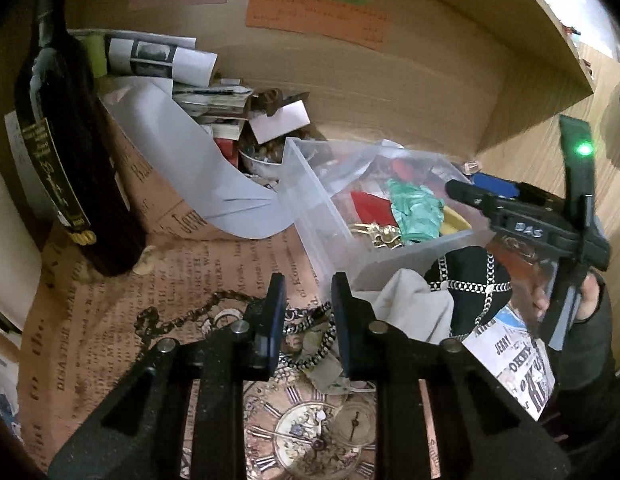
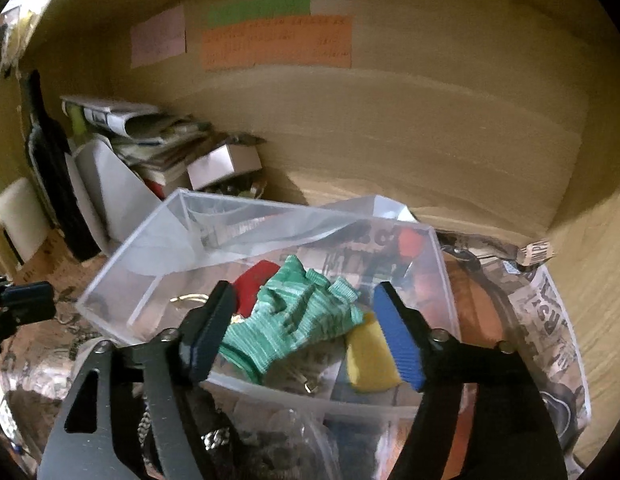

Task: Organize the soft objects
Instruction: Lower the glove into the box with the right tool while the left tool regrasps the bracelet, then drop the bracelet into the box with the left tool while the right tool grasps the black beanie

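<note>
A clear plastic bin (image 2: 110, 296) stands on the shelf and holds a green knit cloth (image 2: 294, 320), a red soft piece (image 2: 254, 280) and a yellow sponge (image 2: 369, 360). My right gripper (image 2: 300, 332) is open above the bin's near edge, its fingers on either side of the green cloth, apart from it. In the left wrist view the bin (image 1: 310, 184) and green cloth (image 1: 417, 208) show at right, with the right gripper (image 1: 485, 196) over it. My left gripper (image 1: 308, 320) is open and empty, low over a black-and-white braided cord (image 1: 310, 328). A grey cloth (image 1: 413, 308) and a black chain-patterned cloth (image 1: 469, 280) lie beside it.
A dark bottle (image 1: 66, 148) stands at the left. Stacked papers and a small white box (image 1: 282, 120) crowd the back corner. A metal chain (image 1: 186, 312) lies on the printed paper liner (image 1: 110, 320). Coloured notes (image 2: 278, 40) are stuck on the back wall.
</note>
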{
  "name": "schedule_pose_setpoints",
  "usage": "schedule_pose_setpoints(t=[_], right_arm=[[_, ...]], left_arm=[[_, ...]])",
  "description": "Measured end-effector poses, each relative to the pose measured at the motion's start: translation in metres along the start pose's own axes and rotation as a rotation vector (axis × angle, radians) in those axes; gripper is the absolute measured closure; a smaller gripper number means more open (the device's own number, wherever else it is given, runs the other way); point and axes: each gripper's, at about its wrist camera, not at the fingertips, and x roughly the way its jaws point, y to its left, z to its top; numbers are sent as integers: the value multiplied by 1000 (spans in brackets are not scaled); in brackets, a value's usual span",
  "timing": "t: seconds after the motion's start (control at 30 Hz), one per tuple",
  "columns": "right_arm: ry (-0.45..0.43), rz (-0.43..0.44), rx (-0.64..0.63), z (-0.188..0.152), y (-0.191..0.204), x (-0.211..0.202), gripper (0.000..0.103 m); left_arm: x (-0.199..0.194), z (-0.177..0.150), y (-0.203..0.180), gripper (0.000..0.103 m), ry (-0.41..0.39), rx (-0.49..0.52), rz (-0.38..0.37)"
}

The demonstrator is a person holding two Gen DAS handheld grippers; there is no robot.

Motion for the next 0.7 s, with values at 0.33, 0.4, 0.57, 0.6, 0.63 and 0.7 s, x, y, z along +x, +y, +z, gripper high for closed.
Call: schedule_pose_setpoints(t=[0.33, 0.4, 0.57, 0.6, 0.63, 0.7], right_arm=[[-77, 27, -6, -15, 2, -48, 22], [-74, 37, -5, -20, 3, -52, 22], [-50, 53, 17, -40, 3, -54, 22], [-42, 56, 22, -43, 2, -54, 22], [-36, 57, 27, -47, 2, -55, 22], [-22, 66, 39, -54, 1, -55, 22]], left_arm=[[29, -10, 4, 47, 106, -15, -23], [39, -14, 9, 47, 138, -29, -15], [62, -20, 20, 46, 196, -64, 1], [64, -20, 21, 46, 199, -66, 2], [66, -20, 22, 46, 200, -66, 0], [69, -20, 22, 46, 202, -63, -4]])
